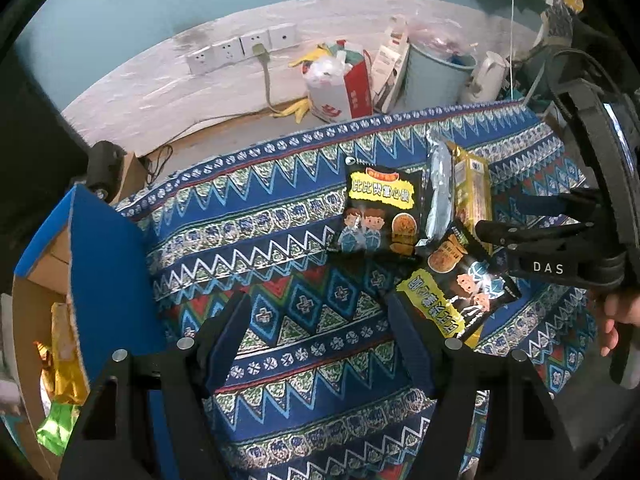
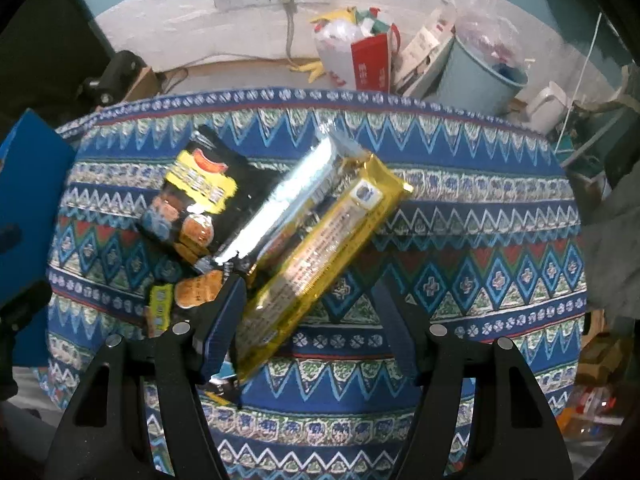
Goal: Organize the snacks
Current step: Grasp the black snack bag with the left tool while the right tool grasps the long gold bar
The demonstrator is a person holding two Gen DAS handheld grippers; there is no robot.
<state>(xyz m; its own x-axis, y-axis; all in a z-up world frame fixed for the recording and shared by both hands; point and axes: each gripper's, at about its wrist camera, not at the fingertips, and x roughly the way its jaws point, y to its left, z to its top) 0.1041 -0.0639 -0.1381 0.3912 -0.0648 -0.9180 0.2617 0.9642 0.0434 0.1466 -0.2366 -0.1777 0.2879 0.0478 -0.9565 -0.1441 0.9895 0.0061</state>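
Observation:
Several snack packets lie in a cluster on the patterned cloth [image 1: 280, 216]: a black cartoon packet [image 1: 376, 210], a silver packet [image 1: 438, 192], a long yellow packet [image 1: 474, 188] and a second black packet [image 1: 460, 292]. My left gripper [image 1: 316, 308] hangs open over bare cloth, left of the second black packet. My right gripper [image 2: 310, 292] is open above the yellow packet [image 2: 320, 256], which lies slantwise between its fingers, with neither pad pressing on it. The silver packet [image 2: 288, 200] and a black packet [image 2: 192, 196] lie to its left. The right gripper [image 1: 504, 218] also shows in the left wrist view, held by a hand.
A cardboard box with a blue flap [image 1: 108, 260] stands at the left table edge, with gold and green wrappers [image 1: 64, 360] inside. Beyond the far edge are a pale blue bin [image 1: 432, 76], a red-and-white bag [image 1: 340, 88], a white kettle [image 1: 488, 76] and wall sockets [image 1: 240, 48].

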